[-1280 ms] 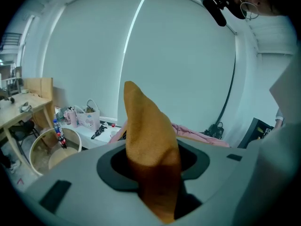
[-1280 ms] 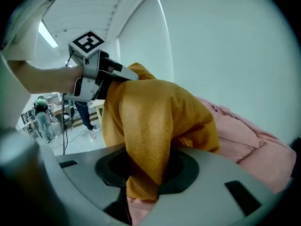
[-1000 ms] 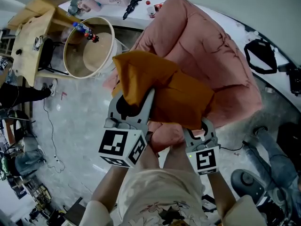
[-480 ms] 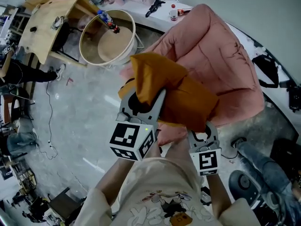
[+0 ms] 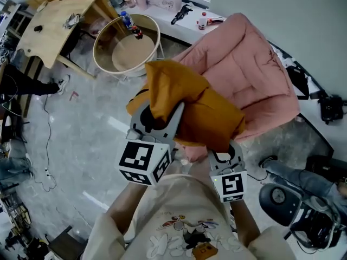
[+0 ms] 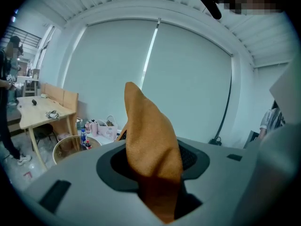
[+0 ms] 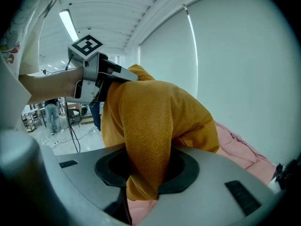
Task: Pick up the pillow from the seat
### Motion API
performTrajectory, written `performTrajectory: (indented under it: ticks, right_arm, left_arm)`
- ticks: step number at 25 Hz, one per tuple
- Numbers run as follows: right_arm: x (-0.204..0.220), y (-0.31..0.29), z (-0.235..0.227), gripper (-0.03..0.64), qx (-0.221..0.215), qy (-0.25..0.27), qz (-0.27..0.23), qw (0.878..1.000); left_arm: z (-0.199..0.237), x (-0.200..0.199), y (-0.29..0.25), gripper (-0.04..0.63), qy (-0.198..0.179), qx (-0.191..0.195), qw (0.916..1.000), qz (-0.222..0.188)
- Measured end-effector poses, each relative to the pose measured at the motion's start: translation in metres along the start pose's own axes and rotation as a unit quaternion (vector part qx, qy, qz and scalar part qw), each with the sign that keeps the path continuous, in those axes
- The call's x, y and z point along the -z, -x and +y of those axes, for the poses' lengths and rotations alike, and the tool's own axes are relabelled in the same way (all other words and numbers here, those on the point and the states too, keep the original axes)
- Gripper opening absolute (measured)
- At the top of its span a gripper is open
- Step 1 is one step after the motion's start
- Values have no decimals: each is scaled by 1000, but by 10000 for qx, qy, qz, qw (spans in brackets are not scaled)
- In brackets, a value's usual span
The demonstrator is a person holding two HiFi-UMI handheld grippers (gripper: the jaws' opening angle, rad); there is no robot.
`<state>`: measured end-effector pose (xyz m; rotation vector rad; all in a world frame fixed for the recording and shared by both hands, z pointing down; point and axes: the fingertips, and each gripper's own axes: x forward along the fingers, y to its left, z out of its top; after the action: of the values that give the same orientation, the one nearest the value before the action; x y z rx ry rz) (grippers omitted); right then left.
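Observation:
The mustard-orange pillow (image 5: 187,104) hangs in the air in front of the pink padded seat (image 5: 255,75), held up by both grippers. My left gripper (image 5: 157,115) is shut on the pillow's left corner; that corner (image 6: 150,149) sticks up between its jaws. My right gripper (image 5: 223,151) is shut on the pillow's right lower edge, and the fabric (image 7: 146,140) bunches between its jaws. From the right gripper view I see the left gripper (image 7: 96,76) clamped on the far side of the pillow. The fingertips of both are buried in fabric.
A round beige tub (image 5: 126,46) with bottles stands left of the seat, beside a wooden table (image 5: 51,23). A white counter (image 5: 179,15) with small items runs behind. A wheeled chair base (image 5: 279,199) and dark bags lie at the right. Cables trail on the grey floor (image 5: 81,145).
The view has shifted and the seat now sits further right and back. Both grippers keep their hold on the pillow, which stays lifted off the seat.

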<state>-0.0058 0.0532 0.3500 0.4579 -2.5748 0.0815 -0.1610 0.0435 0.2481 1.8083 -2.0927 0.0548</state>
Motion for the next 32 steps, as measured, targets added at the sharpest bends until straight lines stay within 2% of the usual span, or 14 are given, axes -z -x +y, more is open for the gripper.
performTrajectory:
  ticks: [4, 11, 21, 26, 32]
  right_arm:
    - [-6, 10, 35, 144, 217, -55, -166, 9996]
    - [-8, 40, 92, 144, 642, -88, -172, 9978]
    - [1, 85, 123, 146, 1172, -94, -66, 9930]
    - [4, 101, 120, 146, 1191, -122, -124, 9927]
    - [18, 138, 126, 147, 958, -117, -79, 9953]
  left_arm:
    - [9, -1, 33, 204, -61, 169, 9998, -62]
    - [11, 3, 90, 204, -101, 550, 9983, -135]
    - [-13, 9, 134, 204, -104, 1105, 9935, -258]
    - [-28, 9, 141, 204, -79, 1083, 9937, -283]
    - [-60, 13, 167, 204, -154, 917, 9952, -315]
